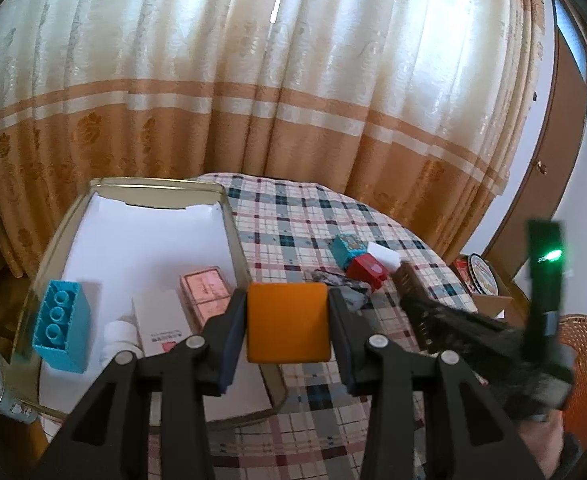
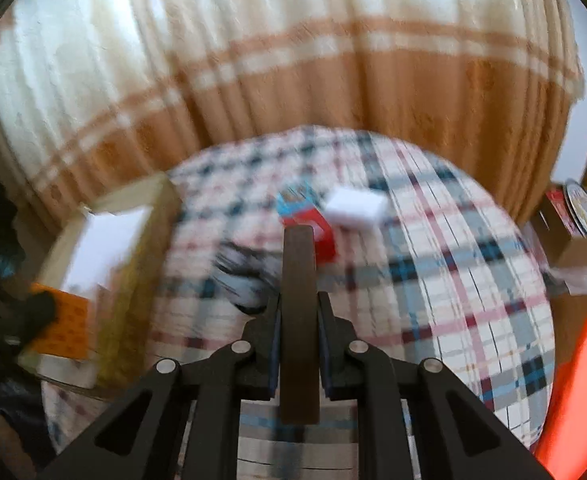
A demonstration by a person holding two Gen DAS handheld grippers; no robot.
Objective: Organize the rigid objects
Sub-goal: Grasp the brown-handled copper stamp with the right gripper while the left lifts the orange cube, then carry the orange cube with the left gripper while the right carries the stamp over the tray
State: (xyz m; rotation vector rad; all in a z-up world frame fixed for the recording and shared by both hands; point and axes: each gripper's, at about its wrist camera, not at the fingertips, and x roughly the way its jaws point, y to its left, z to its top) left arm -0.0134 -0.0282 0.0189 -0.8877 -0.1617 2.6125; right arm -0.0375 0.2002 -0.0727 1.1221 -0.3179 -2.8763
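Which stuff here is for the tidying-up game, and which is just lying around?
For tidying: left tool gripping the orange block; right tool gripping the brown block; tray; red block; teal block; white block.

Just lying about: curtain; checked tablecloth; cardboard box.

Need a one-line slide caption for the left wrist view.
Left claw grips an orange block at the edge of a paper-lined tray.

The tray (image 1: 229, 216) holds bare white floor at its far half – its near end is crowded by a blue brick (image 1: 63, 326), white box (image 1: 161, 326) and pink box (image 1: 207, 292). On the tablecloth (image 1: 293, 224), red block (image 1: 367, 270), teal block (image 1: 347, 250) and white block (image 1: 383, 256) cluster together – open cloth lies beyond them.
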